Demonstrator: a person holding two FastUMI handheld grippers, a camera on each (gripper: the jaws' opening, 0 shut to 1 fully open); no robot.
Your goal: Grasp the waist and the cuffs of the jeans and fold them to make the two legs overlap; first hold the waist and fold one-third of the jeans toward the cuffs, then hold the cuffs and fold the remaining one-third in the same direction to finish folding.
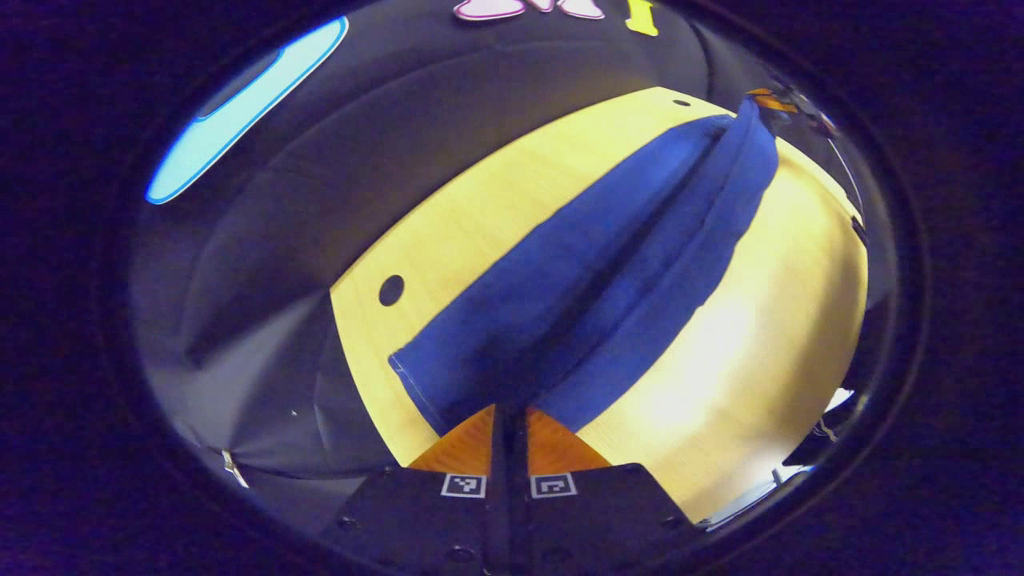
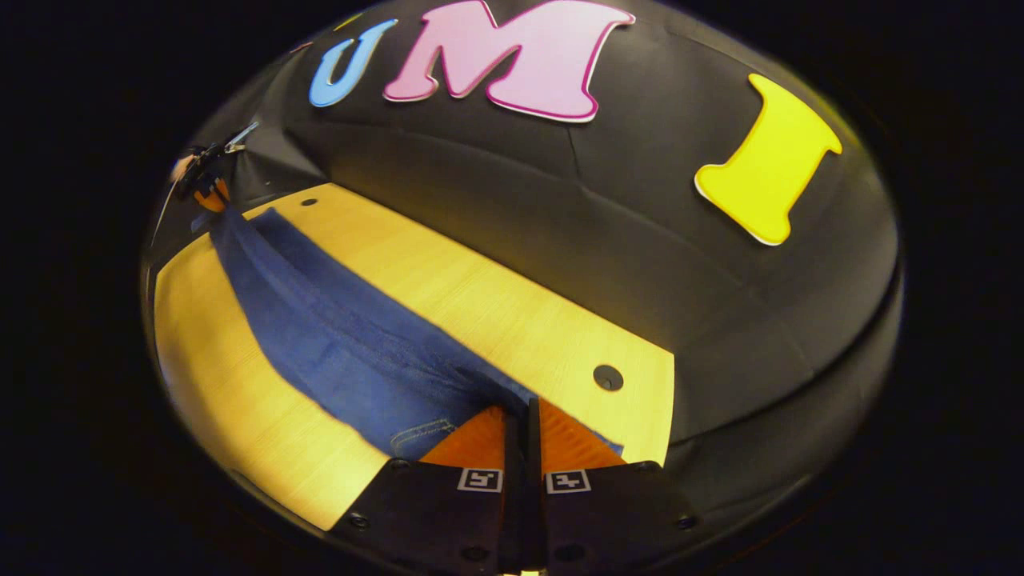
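Note:
Blue jeans [image 1: 608,264] stretch lengthwise across a light wooden table [image 1: 768,344], with the two legs side by side and partly overlapping. In the left gripper view my left gripper [image 1: 510,412] is shut on the cuff end, and a stitched hem [image 1: 412,388] shows just to its left. The right gripper [image 1: 770,101] holds the far end at the top right. In the right gripper view my right gripper [image 2: 522,410] is shut on the waist end of the jeans [image 2: 344,344], beside pocket stitching [image 2: 416,436]. The left gripper [image 2: 206,190] is small at the far left, on the cuffs.
The table [image 2: 496,304] has small round holes [image 1: 391,290] [image 2: 608,377] near its corners. Black cloth wall [image 2: 608,200] runs along the table's far edge. Bare wood lies on both sides of the jeans.

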